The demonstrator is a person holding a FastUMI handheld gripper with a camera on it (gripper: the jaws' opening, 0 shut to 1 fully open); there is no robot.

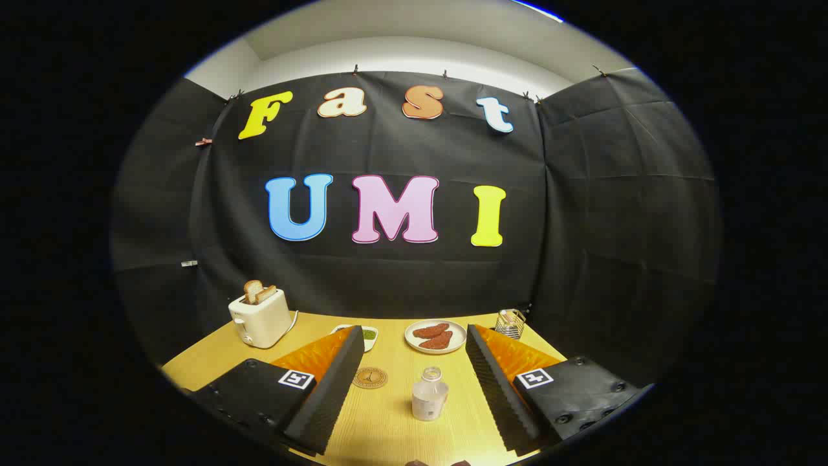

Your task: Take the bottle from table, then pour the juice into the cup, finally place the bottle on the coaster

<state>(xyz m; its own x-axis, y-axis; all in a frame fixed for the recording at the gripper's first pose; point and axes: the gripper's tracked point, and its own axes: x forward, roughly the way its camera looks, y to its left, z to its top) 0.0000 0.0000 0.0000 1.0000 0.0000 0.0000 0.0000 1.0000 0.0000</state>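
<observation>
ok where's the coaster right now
In the gripper view the coaster lies flat on the table, between the open fingers, close to the left one, left of the bottle.

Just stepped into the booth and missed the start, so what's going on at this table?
A person is holding a gripper with its fingers spread wide, grasping nothing. A small bottle stands upright on the wooden table between the fingers, untouched. A round coaster lies beside the bottle, close to one finger. Farther back sit a toaster with bread in it and a plate of food. The bottle has not yet been picked up.
</observation>
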